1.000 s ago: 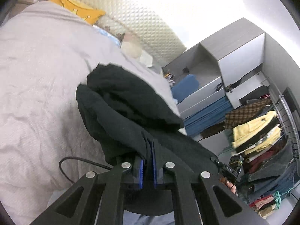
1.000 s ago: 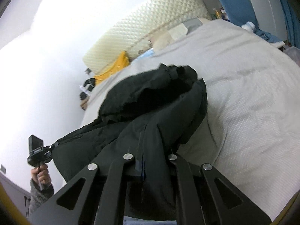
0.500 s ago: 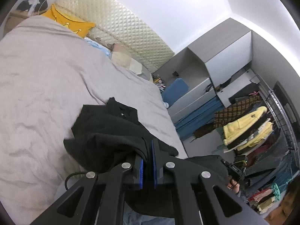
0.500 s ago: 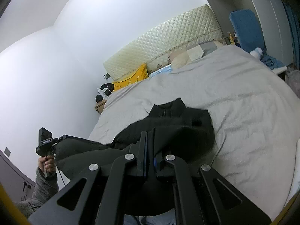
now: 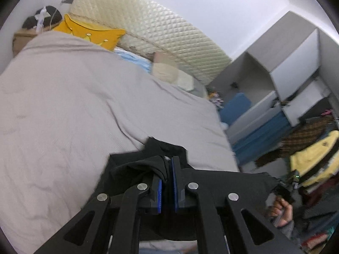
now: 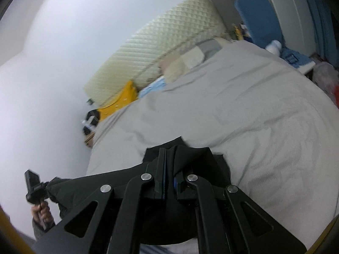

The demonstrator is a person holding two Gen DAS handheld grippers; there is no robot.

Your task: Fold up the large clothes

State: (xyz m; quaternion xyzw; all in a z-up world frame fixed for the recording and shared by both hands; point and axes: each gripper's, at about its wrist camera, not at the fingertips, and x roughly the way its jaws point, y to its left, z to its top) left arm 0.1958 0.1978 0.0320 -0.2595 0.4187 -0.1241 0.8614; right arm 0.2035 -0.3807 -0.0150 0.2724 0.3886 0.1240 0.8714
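Note:
A large black garment hangs stretched between my two grippers at the near edge of the bed. My left gripper is shut on one edge of it, black cloth bunched between the blue pads. My right gripper is shut on the other edge of the black garment. The cloth runs taut from each gripper toward the other hand. In the left wrist view the right gripper shows at the lower right; in the right wrist view the left gripper shows at the lower left. The garment's lower part is hidden below the fingers.
The bed with a grey cover fills the view ahead, also in the right wrist view. A yellow pillow and a quilted headboard stand at its far end. A grey wardrobe and a clothes rack are to the right.
Both grippers have lifted and pulled the black garment back off the bed toward me. It lay heaped on the cover before; now it hangs spread between the grippers.

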